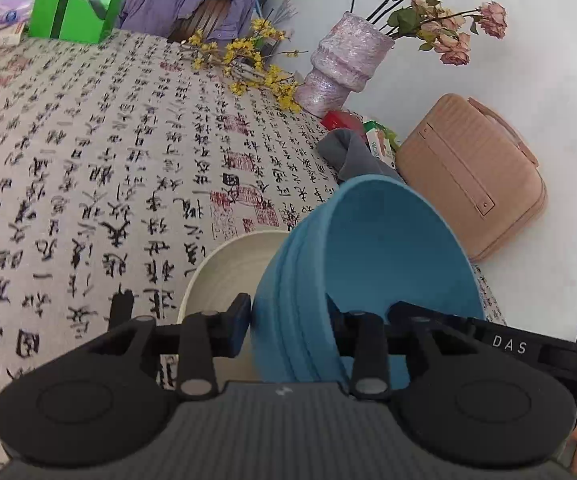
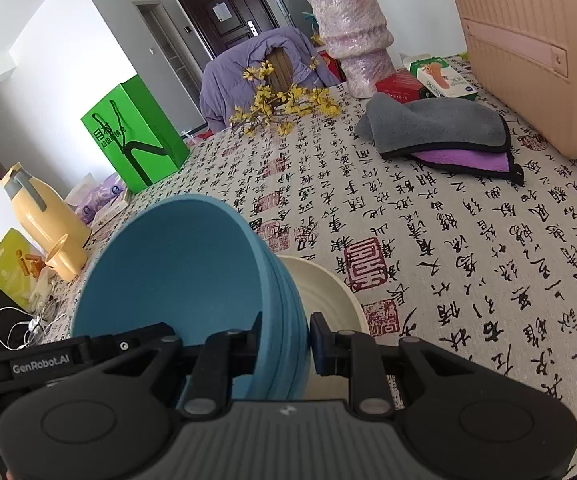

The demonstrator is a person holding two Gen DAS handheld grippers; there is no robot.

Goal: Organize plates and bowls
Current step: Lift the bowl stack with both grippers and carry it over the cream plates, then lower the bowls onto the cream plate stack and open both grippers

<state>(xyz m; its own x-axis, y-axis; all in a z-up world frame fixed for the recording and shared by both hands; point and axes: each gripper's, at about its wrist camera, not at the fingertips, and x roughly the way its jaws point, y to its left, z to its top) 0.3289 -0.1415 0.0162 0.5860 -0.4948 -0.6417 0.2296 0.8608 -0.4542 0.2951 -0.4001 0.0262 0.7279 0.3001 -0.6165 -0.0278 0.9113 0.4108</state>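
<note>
Blue bowl (image 1: pixel 388 248) held tilted above and against cream bowl (image 1: pixel 232 272), which sits on calligraphy cloth (image 1: pixel 88 168), well apart from pink vase (image 1: pixel 344 60). You grip wall at opposite rims: left gripper (image 1: pixel 288 326) clamped, one finger inside, one outside; right gripper (image 2: pixel 284 338) clamped likewise. Judged rigid, light, smooth matte; ribbed outer band aids grip. Likely slippery under thin pinch. Keep pads low on wall, past rim. Cream bowl (image 2: pixel 320 292) probably nests underneath.
</note>
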